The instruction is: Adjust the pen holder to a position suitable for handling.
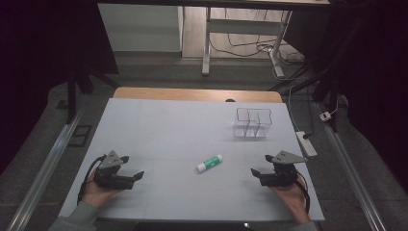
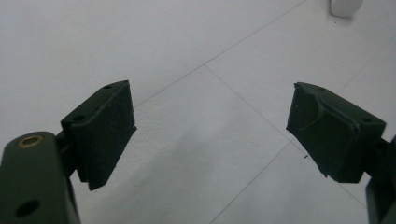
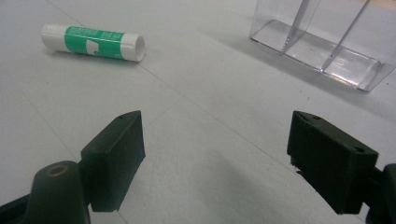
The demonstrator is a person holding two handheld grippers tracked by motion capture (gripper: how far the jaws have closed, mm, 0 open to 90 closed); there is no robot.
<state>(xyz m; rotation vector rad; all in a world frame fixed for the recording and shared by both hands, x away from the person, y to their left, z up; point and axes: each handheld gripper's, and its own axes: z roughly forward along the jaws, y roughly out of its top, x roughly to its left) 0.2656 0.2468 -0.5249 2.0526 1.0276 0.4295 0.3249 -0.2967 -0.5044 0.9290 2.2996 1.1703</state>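
Note:
A green and white glue stick [image 1: 209,163] lies on its side on the white sheet, between the two hands. In the right gripper view the glue stick [image 3: 92,43] is ahead and to the left of the jaws. A clear plastic organiser [image 1: 252,124] with compartments stands upright farther back on the right; the organiser [image 3: 327,42] is empty. My left gripper [image 1: 133,168] rests low at the near left, open and holding nothing [image 2: 212,133]. My right gripper [image 1: 261,165] rests at the near right, also open with nothing between its jaws [image 3: 215,161].
The white sheet [image 1: 168,125] covers a wooden table whose far edge [image 1: 192,94] shows bare. A power strip [image 1: 306,143] and cables lie on the floor to the right. A desk frame [image 1: 240,33] stands beyond the table.

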